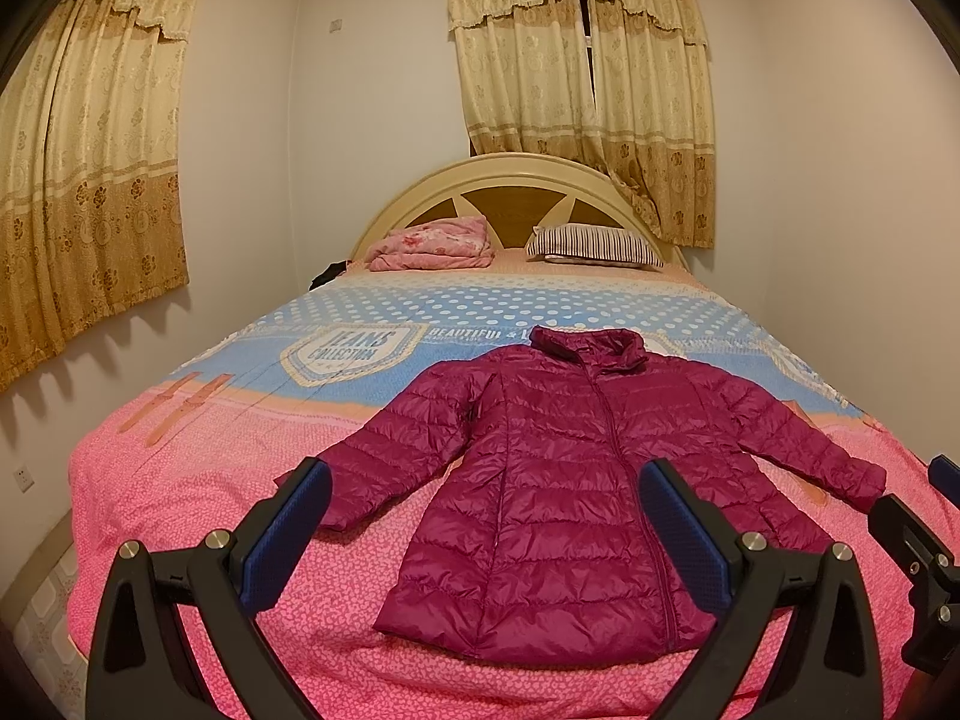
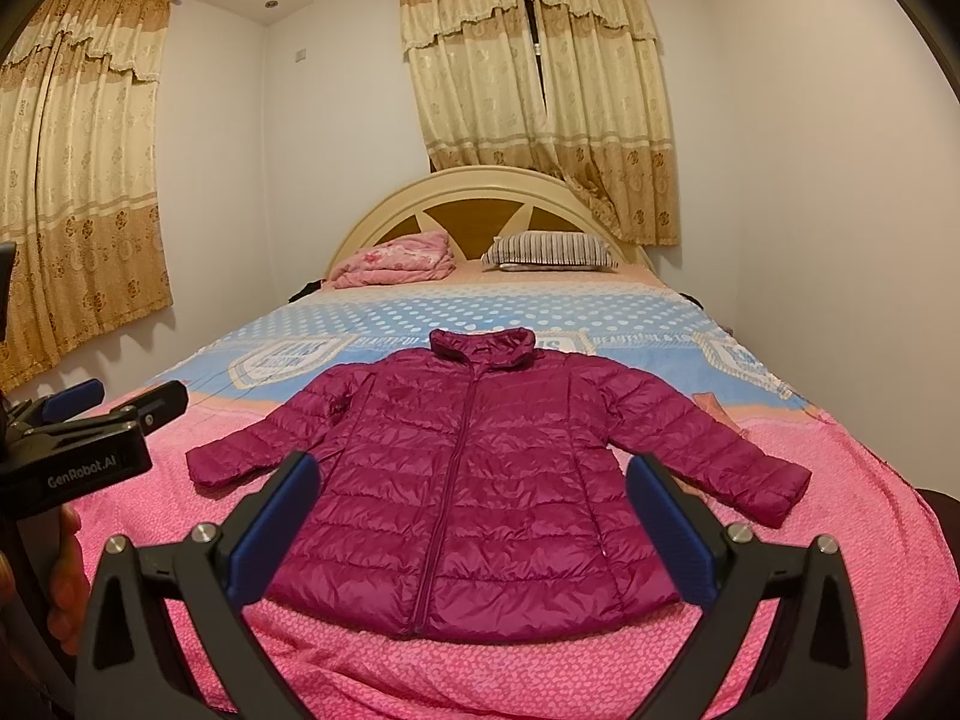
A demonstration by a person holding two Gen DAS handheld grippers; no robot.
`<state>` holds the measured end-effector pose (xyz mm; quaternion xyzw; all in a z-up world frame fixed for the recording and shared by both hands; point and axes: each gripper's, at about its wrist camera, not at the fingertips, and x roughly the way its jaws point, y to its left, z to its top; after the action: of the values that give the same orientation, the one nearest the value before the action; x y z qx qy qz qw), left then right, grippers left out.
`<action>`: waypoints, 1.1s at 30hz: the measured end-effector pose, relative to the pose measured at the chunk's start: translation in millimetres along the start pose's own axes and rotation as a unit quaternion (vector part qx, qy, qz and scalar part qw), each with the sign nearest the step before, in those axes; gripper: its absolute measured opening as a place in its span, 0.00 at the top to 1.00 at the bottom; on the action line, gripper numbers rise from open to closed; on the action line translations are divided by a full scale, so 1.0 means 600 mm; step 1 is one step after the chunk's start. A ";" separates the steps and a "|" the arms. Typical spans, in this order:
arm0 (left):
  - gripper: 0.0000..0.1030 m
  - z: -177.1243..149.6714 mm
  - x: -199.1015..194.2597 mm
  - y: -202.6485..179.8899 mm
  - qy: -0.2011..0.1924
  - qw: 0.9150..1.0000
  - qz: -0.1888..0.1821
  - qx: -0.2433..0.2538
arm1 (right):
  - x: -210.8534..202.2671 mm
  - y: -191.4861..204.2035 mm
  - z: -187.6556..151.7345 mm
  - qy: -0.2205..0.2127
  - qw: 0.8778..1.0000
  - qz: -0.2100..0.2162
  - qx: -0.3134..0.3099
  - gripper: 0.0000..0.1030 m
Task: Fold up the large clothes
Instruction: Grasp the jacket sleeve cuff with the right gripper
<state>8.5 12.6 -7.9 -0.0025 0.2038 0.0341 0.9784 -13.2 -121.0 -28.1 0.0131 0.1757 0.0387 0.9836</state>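
Note:
A magenta quilted puffer jacket (image 1: pixel 558 480) (image 2: pixel 480 474) lies flat and zipped on the bed, collar toward the headboard, both sleeves spread out to the sides. My left gripper (image 1: pixel 483 480) hovers open above the jacket's lower half, holding nothing. My right gripper (image 2: pixel 474 474) is open too, its blue-padded fingers (image 2: pixel 270 534) framing the hem area from above. In the right wrist view the left gripper (image 2: pixel 114 405) shows at the left edge, held by a hand (image 2: pixel 60 576). The right gripper's fingers (image 1: pixel 906 522) peek in at the right edge of the left wrist view.
The bed (image 1: pixel 180 516) has a pink and blue patterned cover. A folded pink blanket (image 1: pixel 432 246) and a striped pillow (image 1: pixel 594 246) lie by the cream headboard (image 1: pixel 510 171). Walls stand close on both sides; curtains (image 1: pixel 90 168) hang left and behind the bed.

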 end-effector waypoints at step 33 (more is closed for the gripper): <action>0.01 -0.029 0.359 -0.084 0.090 0.993 0.025 0.074 | 0.229 -0.428 -0.095 0.157 0.946 -0.159 0.234 0.07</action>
<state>202.0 -23.9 -110.6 0.0717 0.2929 0.0429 0.9525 113.8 -365.0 -138.8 0.2081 0.3319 -0.1592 0.9062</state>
